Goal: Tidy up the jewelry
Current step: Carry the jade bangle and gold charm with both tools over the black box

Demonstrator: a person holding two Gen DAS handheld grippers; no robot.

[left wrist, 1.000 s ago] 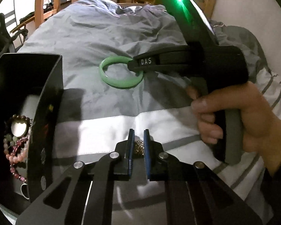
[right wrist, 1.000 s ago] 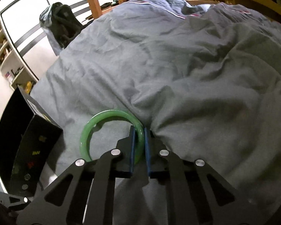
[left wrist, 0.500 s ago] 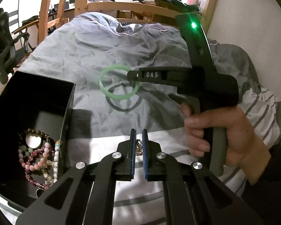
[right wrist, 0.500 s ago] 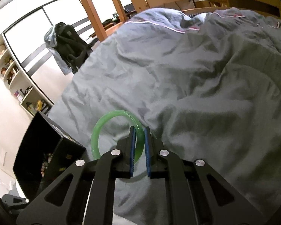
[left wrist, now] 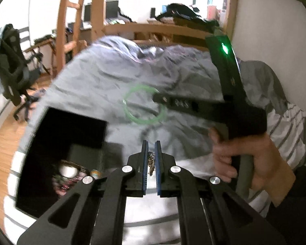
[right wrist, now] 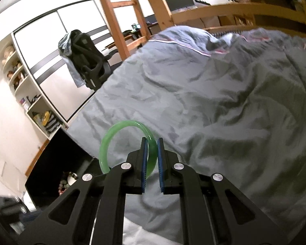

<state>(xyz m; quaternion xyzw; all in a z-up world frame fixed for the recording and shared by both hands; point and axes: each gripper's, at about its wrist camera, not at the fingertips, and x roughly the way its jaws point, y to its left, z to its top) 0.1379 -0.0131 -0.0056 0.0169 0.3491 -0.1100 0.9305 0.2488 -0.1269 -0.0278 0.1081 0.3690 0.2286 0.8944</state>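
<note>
My right gripper (right wrist: 151,143) is shut on a green bangle (right wrist: 110,140) and holds it in the air above the grey bedspread (right wrist: 224,106). The bangle (left wrist: 132,118) and the right gripper (left wrist: 156,97) also show, blurred, in the left wrist view. My left gripper (left wrist: 151,146) is shut on a small gold chain (left wrist: 151,163) and holds it to the right of the open black box (left wrist: 57,134). The box holds several bead bracelets (left wrist: 71,175). In the right wrist view the box (right wrist: 57,159) lies low and to the left of the bangle.
The bed has a wooden frame (right wrist: 234,14) and a ladder (right wrist: 116,16). An office chair (right wrist: 85,61) and white shelves (right wrist: 20,77) stand past the bed's left side. A striped cloth (left wrist: 291,134) lies at the right.
Both grippers have risen off the bed. The right one lifted the green bangle clear of the bedspread. The left one carried the chain up, and more of the box's inside shows.
</note>
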